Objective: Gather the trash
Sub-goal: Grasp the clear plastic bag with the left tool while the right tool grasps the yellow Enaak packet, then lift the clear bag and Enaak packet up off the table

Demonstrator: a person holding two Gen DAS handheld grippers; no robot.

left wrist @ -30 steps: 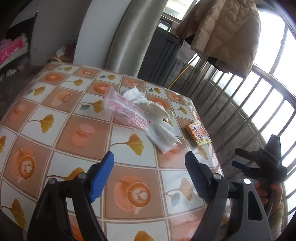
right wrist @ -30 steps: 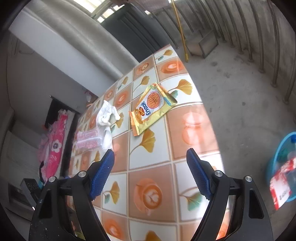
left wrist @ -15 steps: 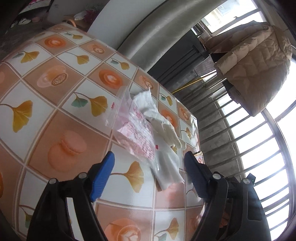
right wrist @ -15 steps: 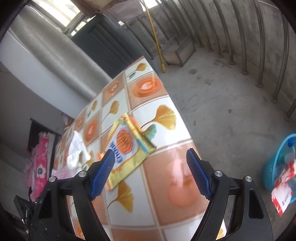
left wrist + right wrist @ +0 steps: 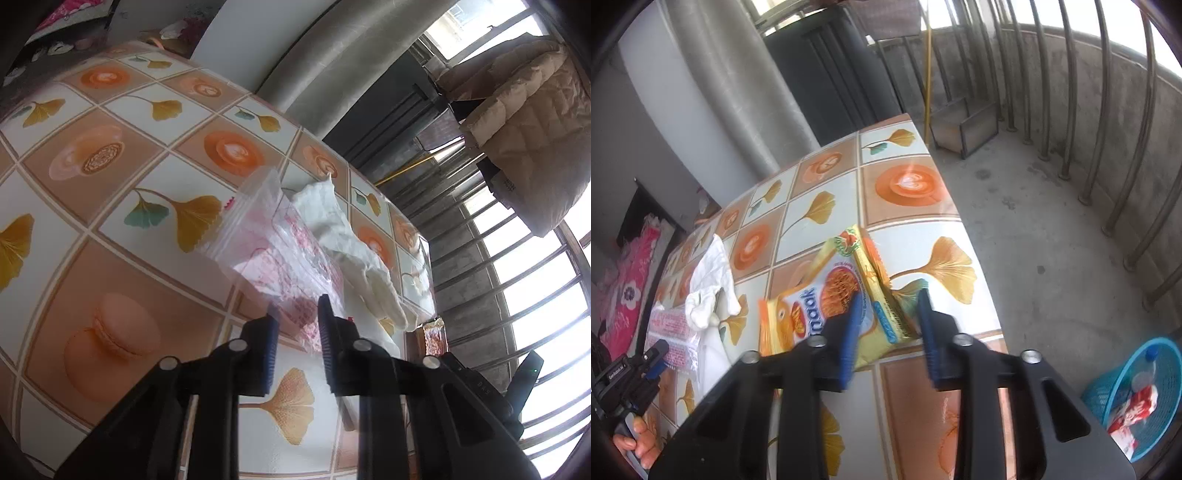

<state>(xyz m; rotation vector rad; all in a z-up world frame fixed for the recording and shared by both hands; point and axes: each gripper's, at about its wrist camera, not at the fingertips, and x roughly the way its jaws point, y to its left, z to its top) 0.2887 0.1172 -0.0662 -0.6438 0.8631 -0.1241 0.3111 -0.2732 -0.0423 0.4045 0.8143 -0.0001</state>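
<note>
The left gripper point(image 5: 297, 314), its jaws just narrowed, pinches the near edge of the clear pink-printed plastic bag point(image 5: 284, 254). The right gripper point(image 5: 888, 308), likewise just closing, clamps the yellow foil snack packet point(image 5: 842, 291), whose far end lies on the tiled tablecloth point(image 5: 905, 184) beyond.

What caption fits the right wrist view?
Right gripper closing on a yellow snack wrapper at the table edge, blue basket on the floor.
</note>
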